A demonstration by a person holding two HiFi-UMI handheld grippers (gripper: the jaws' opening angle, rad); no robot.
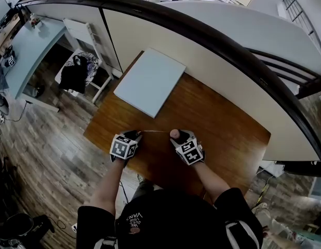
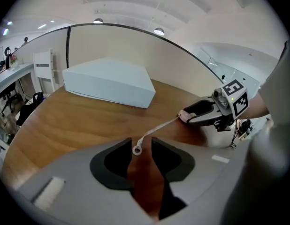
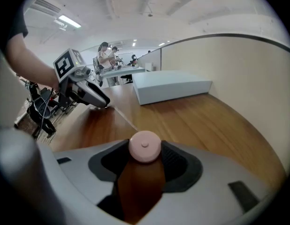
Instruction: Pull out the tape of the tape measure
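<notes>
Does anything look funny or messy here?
Nothing is spilled or broken. One odd bit: the tape's ring end sits loose, not pinched, between the open jaws of the left tongs, while the right tongs squeeze the pink tape measure.

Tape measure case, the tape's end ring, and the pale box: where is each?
tape measure case (image 3: pixel 145 146), right gripper view, middle of its round pink face.
end ring (image 2: pixel 137 153), left gripper view, its lower rim.
pale box (image 1: pixel 150 81), head view, middle of its top.
</notes>
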